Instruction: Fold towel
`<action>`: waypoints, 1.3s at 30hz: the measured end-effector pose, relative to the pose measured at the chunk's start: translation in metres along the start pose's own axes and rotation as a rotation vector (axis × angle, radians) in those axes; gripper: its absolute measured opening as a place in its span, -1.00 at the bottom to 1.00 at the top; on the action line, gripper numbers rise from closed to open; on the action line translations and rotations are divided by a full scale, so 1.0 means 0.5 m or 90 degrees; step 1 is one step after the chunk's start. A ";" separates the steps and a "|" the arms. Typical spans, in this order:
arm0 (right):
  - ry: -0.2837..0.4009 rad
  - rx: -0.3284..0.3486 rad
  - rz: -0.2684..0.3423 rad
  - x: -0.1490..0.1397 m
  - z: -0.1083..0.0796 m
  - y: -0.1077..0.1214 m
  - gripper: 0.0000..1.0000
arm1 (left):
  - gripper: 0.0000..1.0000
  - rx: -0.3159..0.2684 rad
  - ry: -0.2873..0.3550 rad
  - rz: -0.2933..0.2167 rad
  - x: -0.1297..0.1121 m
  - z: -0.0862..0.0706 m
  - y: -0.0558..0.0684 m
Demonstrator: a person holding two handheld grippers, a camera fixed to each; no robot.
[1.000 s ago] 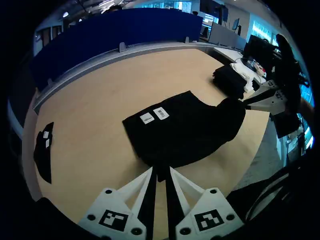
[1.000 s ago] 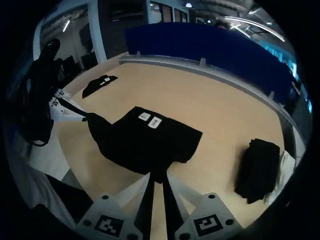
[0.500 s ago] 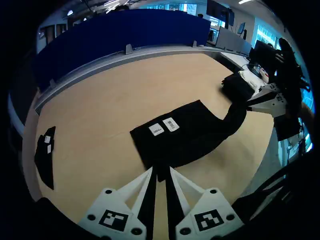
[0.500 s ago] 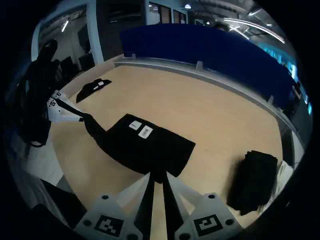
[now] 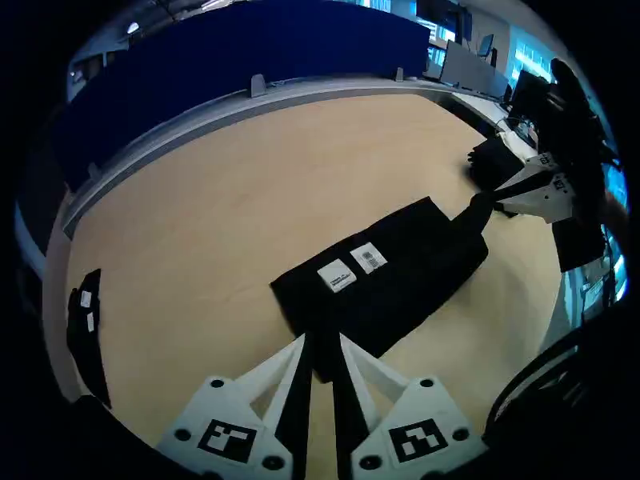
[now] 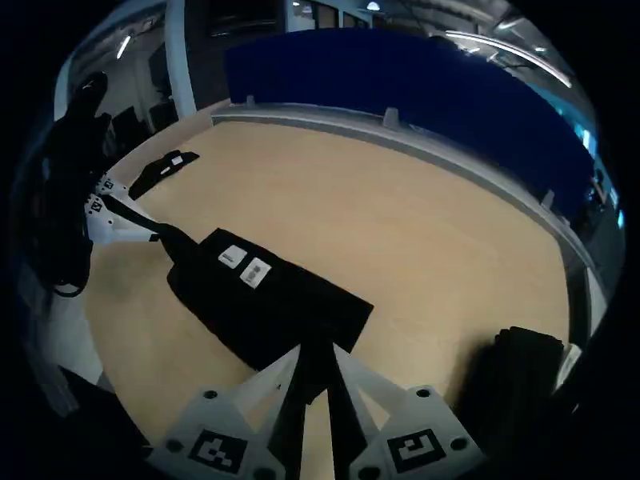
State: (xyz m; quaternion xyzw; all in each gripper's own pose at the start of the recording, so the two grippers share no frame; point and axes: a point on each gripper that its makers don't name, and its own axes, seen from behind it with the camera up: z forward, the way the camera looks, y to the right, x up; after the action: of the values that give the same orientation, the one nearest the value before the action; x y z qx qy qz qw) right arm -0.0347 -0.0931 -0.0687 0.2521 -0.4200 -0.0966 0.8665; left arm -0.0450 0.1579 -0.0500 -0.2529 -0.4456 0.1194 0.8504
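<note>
**While both ends are pinched, the towel is being drawn flat for its next fold**

As it lies now, the black cloth towel point(image 5: 392, 272) is a long strip on the pale wooden bench point(image 5: 240, 184), with two small white labels point(image 5: 352, 268) facing up near its middle. Your left hand-held gripper point(image 5: 320, 364) has its fingers closed on the near end. Your right hand-held gripper point(image 6: 314, 368) is clamped on the opposite end, where the cloth rises a little off the wood.

By my reading you are tensioning the strip between folds. The next move calls for lifting one held end and carrying it over to the other. Keep the edges lined up and the cloth taut enough not to bunch.

Black on black hides the layers, so you cannot tell how many folds are already in. Each pinch point is covered by the fingers themselves. Beyond the towel, a dark stack of folded cloth point(image 6: 520, 376) is blurred and cut off in the right gripper view. A small black cloth point(image 5: 84, 336) lies well apart at the bench's far side.
</note>
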 end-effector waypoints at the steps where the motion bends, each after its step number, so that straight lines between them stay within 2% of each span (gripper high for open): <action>1: -0.004 0.000 0.004 -0.004 0.011 0.004 -0.72 | -0.70 0.001 -0.003 0.000 -0.003 0.010 -0.003; 8: -0.015 -0.007 0.029 -0.015 0.063 0.026 -0.72 | -0.69 0.016 -0.021 0.004 -0.014 0.067 -0.024; 13: -0.012 -0.021 0.032 -0.005 0.084 0.039 -0.72 | -0.66 0.036 -0.024 0.025 -0.007 0.094 -0.036; 17: -0.009 -0.029 0.035 0.003 0.093 0.045 -0.72 | -0.62 0.046 -0.018 0.032 0.002 0.104 -0.042; 22: -0.001 -0.041 0.043 0.010 0.100 0.055 -0.67 | -0.53 0.048 -0.003 0.023 0.013 0.105 -0.050; 24: 0.003 -0.045 0.046 0.014 0.102 0.059 -0.62 | -0.39 0.051 0.002 0.019 0.016 0.104 -0.055; 26: 0.008 -0.047 0.051 0.019 0.103 0.062 -0.52 | -0.34 0.058 0.007 0.016 0.018 0.101 -0.063; 28: 0.012 -0.050 0.053 0.024 0.104 0.064 -0.27 | -0.27 0.068 0.011 0.013 0.019 0.098 -0.072; 34: 0.016 -0.059 0.047 0.033 0.101 0.071 0.10 | 0.03 0.079 0.015 0.004 0.015 0.087 -0.088; 36: 0.016 -0.062 0.044 0.033 0.099 0.071 0.21 | 0.26 0.079 0.016 -0.001 0.013 0.084 -0.090; 39: 0.017 -0.064 0.044 0.031 0.096 0.070 0.34 | 0.48 0.077 0.017 -0.011 0.012 0.078 -0.093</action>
State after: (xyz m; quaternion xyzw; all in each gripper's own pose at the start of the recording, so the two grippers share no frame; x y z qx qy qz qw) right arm -0.0637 -0.0859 -0.0151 0.1950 -0.4117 -0.0841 0.8862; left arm -0.0747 0.1341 -0.0023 -0.1986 -0.4282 0.1353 0.8711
